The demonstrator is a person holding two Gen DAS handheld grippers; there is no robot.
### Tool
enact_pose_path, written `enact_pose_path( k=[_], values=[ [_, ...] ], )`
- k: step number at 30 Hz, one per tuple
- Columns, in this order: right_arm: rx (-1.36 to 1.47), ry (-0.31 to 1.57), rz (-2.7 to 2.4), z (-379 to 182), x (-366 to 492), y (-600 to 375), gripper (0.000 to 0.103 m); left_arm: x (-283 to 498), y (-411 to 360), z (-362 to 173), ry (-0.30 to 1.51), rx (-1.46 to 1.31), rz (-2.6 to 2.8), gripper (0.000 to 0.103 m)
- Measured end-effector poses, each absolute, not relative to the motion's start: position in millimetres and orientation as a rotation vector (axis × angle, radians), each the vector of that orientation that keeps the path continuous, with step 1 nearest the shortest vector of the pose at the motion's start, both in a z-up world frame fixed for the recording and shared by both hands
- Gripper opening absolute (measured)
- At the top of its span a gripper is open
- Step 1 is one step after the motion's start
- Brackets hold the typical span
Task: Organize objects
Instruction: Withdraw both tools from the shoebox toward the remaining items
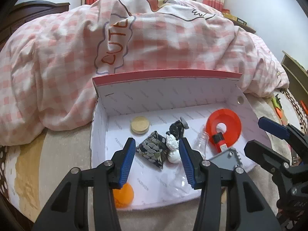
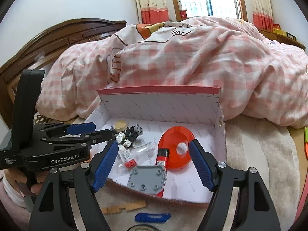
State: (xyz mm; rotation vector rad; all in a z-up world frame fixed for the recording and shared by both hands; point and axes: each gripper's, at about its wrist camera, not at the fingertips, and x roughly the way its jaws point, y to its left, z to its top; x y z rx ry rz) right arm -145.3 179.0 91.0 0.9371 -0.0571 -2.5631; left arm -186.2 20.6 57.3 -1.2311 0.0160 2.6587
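A white cardboard box (image 1: 167, 73) with a pink rim lies on the bed. Inside it are a round wooden disc (image 1: 140, 125), a dark patterned pouch (image 1: 152, 152), a white figurine (image 1: 173, 150), a black toy (image 1: 176, 129), a clear bottle (image 1: 202, 140), a red funnel (image 1: 224, 129) and a grey studded plate (image 1: 227, 156). My left gripper (image 1: 156, 142) hovers open over the pouch and figurine, holding nothing. My right gripper (image 2: 153, 144) stands open and empty above the bottle (image 2: 142, 152), funnel (image 2: 176, 146) and grey plate (image 2: 148, 179). An orange ball (image 1: 123, 194) sits half hidden behind my left finger.
A bunched pink checked quilt (image 1: 173, 44) rises right behind the box (image 2: 157, 90). On the blanket in front of the box lie a notched wooden piece (image 2: 125, 207) and a blue object (image 2: 152, 217). A dark wooden headboard (image 2: 77, 32) stands at the far left.
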Motion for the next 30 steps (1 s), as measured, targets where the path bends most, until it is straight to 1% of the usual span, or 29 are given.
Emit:
enact_pose_path(
  k=[5, 10, 14, 22, 27, 30],
  values=[
    [0.936, -0.074, -2.57, 92, -128, 185, 0.077, -167, 17, 63, -0.013, -1.208, 2.654, 0.047],
    [0.954, -0.098, -2.57, 87, -110, 191, 0.078, -147, 22, 67, 0.028, -1.167, 2.683, 0.047],
    [0.972, -0.099, -2.564, 83, -97, 193, 0.078, -125, 22, 74, 0.027, -1.128, 2.687, 0.047],
    [1.004, -0.104, -2.555, 72, -71, 201, 0.078, -94, 27, 70, 0.024, -1.115, 2.664, 0.047],
    [1.036, -0.096, -2.549, 63, -60, 206, 0.078, -78, 33, 61, 0.052, -1.115, 2.653, 0.047],
    [1.055, -0.09, -2.545, 56, -54, 208, 0.078, -74, 34, 52, 0.039, -1.148, 2.631, 0.047]
  ],
)
